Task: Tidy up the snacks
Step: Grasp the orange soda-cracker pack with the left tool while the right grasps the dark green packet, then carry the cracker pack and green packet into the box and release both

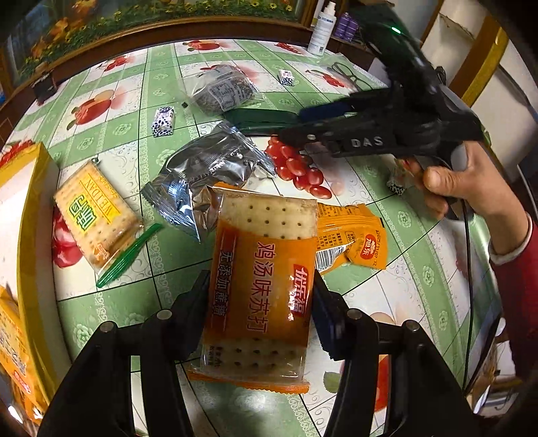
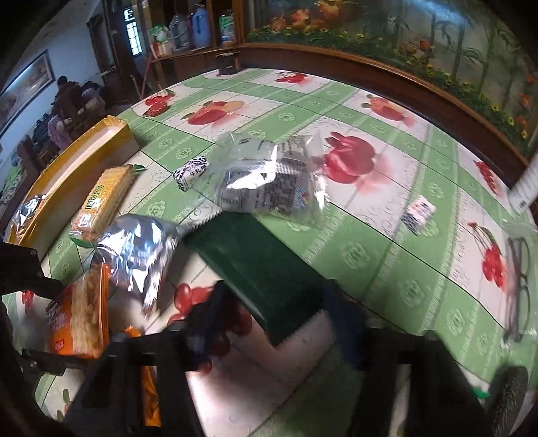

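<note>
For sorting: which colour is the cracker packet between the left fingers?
Orange cracker packet, with a clear window; the left wrist view shows it best.

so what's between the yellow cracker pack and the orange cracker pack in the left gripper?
A green plastic fork on the tablecloth, left wrist view; the orange cracker pack sits right of it.

A lived-in home dining room, with snacks lying about on a family table.

A table (image 2: pixel 386 242) is wearing a green-and-white checked oilcloth printed with apples and cherries, and a dark wooden rail is running behind it under a painted wall mural of flowers and trees (image 2: pixel 420 43). Thermos flasks and jugs are standing on a wooden shelf (image 2: pixel 195 30), a framed picture (image 2: pixel 27 84) is hanging on a pale wall, and people are sitting in the room beyond. A white spray bottle (image 1: pixel 322 30) is standing at the table's far edge.
</note>
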